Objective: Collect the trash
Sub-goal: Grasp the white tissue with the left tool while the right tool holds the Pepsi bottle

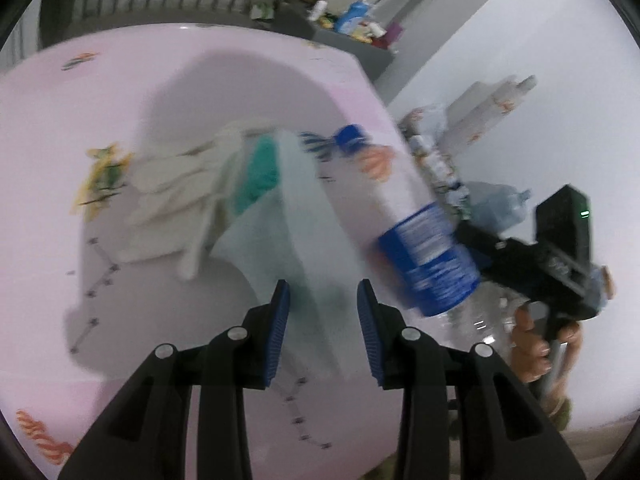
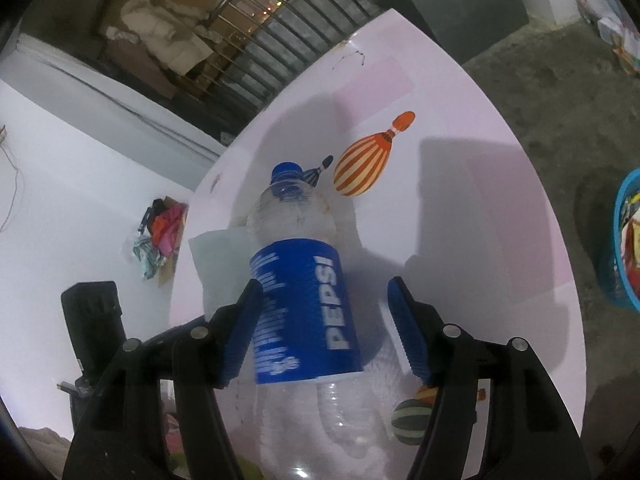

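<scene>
The plastic bottle is a clear, empty soft-drink bottle with a blue screw cap and a blue wrapper bearing the word PEPSI in white capitals. Its body is dented and crinkled below the wrapper, and its shoulder looks cloudy. It lies tilted over the pale pink surface, cap pointing away from the right gripper, whose blue-padded jaws stand apart around the wrapper: the left pad lies against the wrapper's side, while a clear gap shows between the right pad and the bottle, so the bottle is not clamped. No earlier picture is given here, and whether the bottle's base rests on the surface is unclear.

The left wrist view is blurred. There the left gripper has its jaws apart too, with a pale blue-white sheet of paper running up between them; whether the pads press on it cannot be told. Beside the sheet lie a crumpled white tissue and a bit of green material. The bottle shows to the right of the sheet, with the right gripper's black body and the person's hand behind it.

The surface is printed with striped balloon shapes in orange. A blue basket stands on the floor at the far right.
</scene>
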A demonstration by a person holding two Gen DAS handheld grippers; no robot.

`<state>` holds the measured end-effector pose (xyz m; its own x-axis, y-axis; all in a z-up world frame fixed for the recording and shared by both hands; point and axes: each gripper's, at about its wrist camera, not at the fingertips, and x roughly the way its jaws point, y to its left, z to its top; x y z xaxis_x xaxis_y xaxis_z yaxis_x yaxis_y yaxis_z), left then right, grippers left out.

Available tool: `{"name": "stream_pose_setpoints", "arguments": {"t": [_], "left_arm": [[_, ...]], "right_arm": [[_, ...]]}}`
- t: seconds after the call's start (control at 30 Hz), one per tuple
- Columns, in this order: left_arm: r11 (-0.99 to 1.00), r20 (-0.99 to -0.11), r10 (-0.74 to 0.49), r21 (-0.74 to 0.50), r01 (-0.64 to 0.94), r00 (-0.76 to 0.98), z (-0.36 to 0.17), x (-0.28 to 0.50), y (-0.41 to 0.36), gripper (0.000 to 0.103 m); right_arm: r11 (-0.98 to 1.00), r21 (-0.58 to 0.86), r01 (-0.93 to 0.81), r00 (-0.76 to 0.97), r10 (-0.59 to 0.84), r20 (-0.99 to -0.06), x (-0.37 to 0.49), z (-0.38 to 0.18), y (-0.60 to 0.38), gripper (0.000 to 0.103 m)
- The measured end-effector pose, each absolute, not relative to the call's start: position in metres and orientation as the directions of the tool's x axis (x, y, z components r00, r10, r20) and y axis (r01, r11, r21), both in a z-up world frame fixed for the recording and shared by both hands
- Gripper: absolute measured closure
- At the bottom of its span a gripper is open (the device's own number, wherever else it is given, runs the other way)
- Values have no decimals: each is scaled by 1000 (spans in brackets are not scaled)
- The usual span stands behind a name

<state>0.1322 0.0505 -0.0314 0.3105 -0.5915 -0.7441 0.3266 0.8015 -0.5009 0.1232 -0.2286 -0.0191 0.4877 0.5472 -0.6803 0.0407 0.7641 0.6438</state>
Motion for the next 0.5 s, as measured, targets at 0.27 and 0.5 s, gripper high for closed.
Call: {"name": "stream_pose_setpoints", "arguments": {"t": [0.27,0.5], "left_arm": [[774,-716,-627,-525,354,309,-27,141,37,69],[816,-731,-571,-456,355,374,-19,138,36,69]], "right_arm": [[772,635,36,473,546,-691,132,-19,-227,41],[778,628,21,462,550,-696,133,-17,-223,41]]}}
